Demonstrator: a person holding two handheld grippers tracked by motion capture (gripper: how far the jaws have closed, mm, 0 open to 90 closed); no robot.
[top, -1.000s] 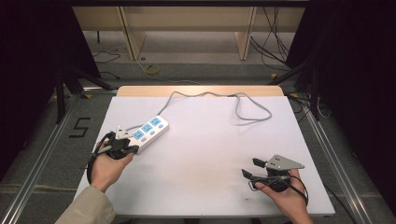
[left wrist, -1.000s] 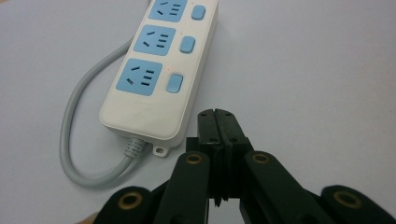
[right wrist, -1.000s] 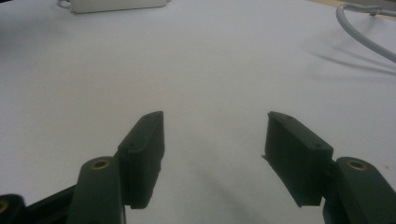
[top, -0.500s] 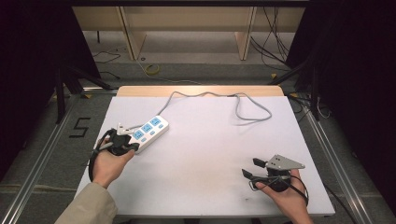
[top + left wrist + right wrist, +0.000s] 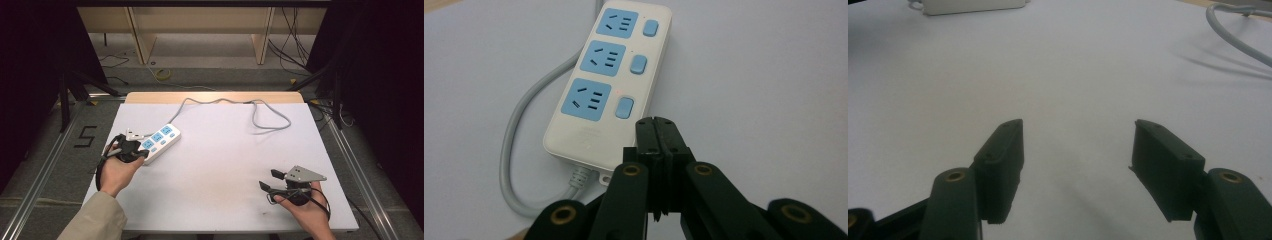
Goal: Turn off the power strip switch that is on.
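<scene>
Left gripper (image 5: 655, 125), jaws pressed together on nothing, poised just short of the nearest blue rocker switch (image 5: 624, 107) on a white three-socket power strip (image 5: 159, 141), which lies directly ahead of its tips. The apparent step is pressing that switch: the closed tips should meet its centre squarely, with a light push so the strip does not skid. Right gripper (image 5: 1075, 165), jaws apart and empty, rests well away over bare white tabletop (image 5: 225, 165); the grey cord (image 5: 260, 117) trails beyond.
</scene>
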